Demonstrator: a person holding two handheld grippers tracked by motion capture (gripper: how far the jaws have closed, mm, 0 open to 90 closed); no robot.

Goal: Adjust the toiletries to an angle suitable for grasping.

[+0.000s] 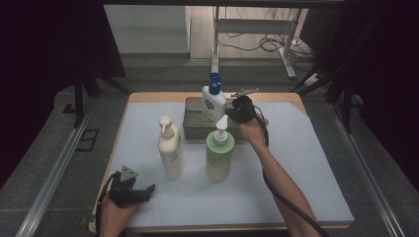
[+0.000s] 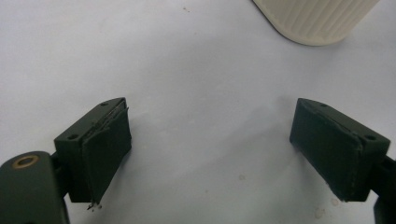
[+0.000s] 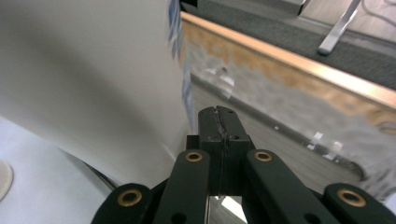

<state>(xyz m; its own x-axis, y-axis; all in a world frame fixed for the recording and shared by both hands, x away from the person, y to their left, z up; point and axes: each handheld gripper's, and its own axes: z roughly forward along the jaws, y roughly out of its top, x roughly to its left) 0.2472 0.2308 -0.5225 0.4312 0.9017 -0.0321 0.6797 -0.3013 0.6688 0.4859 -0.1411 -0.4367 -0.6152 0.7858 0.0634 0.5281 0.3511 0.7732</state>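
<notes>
A white bottle with a blue cap point(image 1: 214, 98) stands in a grey bin point(image 1: 190, 123) at the back of the table. My right gripper point(image 1: 236, 111) is just right of that bottle, over the bin. In the right gripper view its jaws are shut point(image 3: 218, 122) with nothing between them, and the white bottle point(image 3: 93, 70) is close on their left. My left gripper point(image 1: 146, 192) rests low near the front left edge. Its jaws stand open point(image 2: 210, 116) over the bare white mat, empty.
A cream pump bottle point(image 1: 169, 150) and a green pump bottle point(image 1: 219, 153) stand upright mid-table, in front of the bin. The cream bottle's ribbed base point(image 2: 317, 18) lies ahead of the left jaws. A white mat point(image 1: 296, 163) covers the wooden table.
</notes>
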